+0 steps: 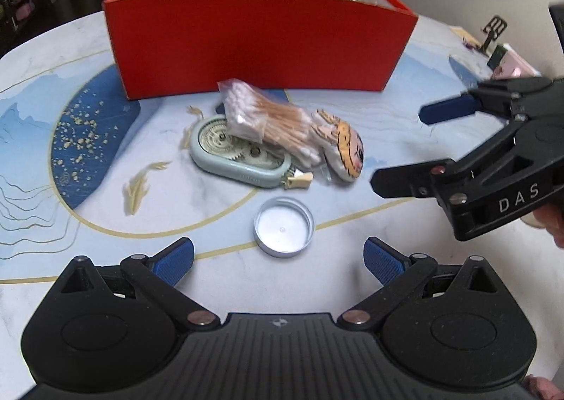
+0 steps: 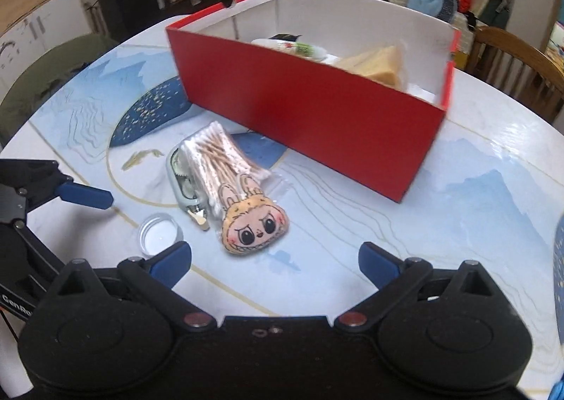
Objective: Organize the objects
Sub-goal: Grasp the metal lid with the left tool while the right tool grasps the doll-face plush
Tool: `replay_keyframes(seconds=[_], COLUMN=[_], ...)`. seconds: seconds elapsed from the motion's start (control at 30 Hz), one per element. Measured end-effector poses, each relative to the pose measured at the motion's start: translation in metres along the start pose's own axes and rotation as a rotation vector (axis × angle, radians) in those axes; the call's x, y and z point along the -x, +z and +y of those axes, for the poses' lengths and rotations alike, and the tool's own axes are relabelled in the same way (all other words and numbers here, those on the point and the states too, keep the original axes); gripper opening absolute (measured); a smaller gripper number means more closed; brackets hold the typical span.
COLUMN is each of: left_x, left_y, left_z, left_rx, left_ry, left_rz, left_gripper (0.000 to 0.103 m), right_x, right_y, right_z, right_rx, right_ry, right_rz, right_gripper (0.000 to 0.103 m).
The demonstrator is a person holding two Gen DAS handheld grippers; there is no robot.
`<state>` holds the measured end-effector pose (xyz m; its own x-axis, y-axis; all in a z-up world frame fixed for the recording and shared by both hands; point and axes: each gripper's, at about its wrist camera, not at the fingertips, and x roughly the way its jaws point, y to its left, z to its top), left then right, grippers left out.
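Observation:
A red box stands at the back of the table; it also shows in the right wrist view, holding several items. In front of it lies a bag of cotton swabs across a pale green oval case. A bunny-face plush charm lies beside them. A silver lid lies open side up. My left gripper is open just before the lid. My right gripper is open near the charm.
The round table has a blue and gold pattern. A small black stand and pink items sit at the right edge. A wooden chair stands behind the table, with shelves and clutter beyond.

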<state>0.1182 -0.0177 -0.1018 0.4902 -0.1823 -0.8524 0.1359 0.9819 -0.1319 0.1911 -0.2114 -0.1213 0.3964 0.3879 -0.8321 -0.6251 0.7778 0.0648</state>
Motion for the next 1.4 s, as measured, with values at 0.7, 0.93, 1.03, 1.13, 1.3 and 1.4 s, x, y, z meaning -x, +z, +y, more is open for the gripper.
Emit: replay_keyframes(seconds=[0.7,0.93,1.03,1.13,1.3,1.4], left_x=[-0.015,-0.008,-0.007,-0.007,0.001,0.009], left_y=[-0.007,-0.003,-0.003,-0.002,-0.002,-0.001], left_z=[-0.017,-0.022,-0.024,-0.023,-0.018,-0.014], left_rx=[-0.072,-0.099,-0.103,-0.109,-0.093,-0.084], left_ry=[0.111,0.091,0.092,0.092,0.084,0.076], left_rz=[-0.061,-0.078,-0.072,-0.065,-0.066,-0.074], left_gripper=[0.095,0.046,0.038,0.038,0.038,0.038], right_x=[-0.036,-0.035,-0.034,-0.033,-0.023,-0.011], right_y=[0.014,0.015,0.015,0.013,0.009,0.007], right_z=[0.009,0.007,0.005,0.004,0.002,0.003], right_rx=[0.059,0.039,0.007,-0.003,-0.028,-0.03], right_ry=[0.048,0.053,0.055,0.046,0.038,0.035], right_rz=[0.05,0.059,0.059,0.065,0.065,0.057], right_gripper=[0.061,0.052,0.048,0.046,0.045,0.045])
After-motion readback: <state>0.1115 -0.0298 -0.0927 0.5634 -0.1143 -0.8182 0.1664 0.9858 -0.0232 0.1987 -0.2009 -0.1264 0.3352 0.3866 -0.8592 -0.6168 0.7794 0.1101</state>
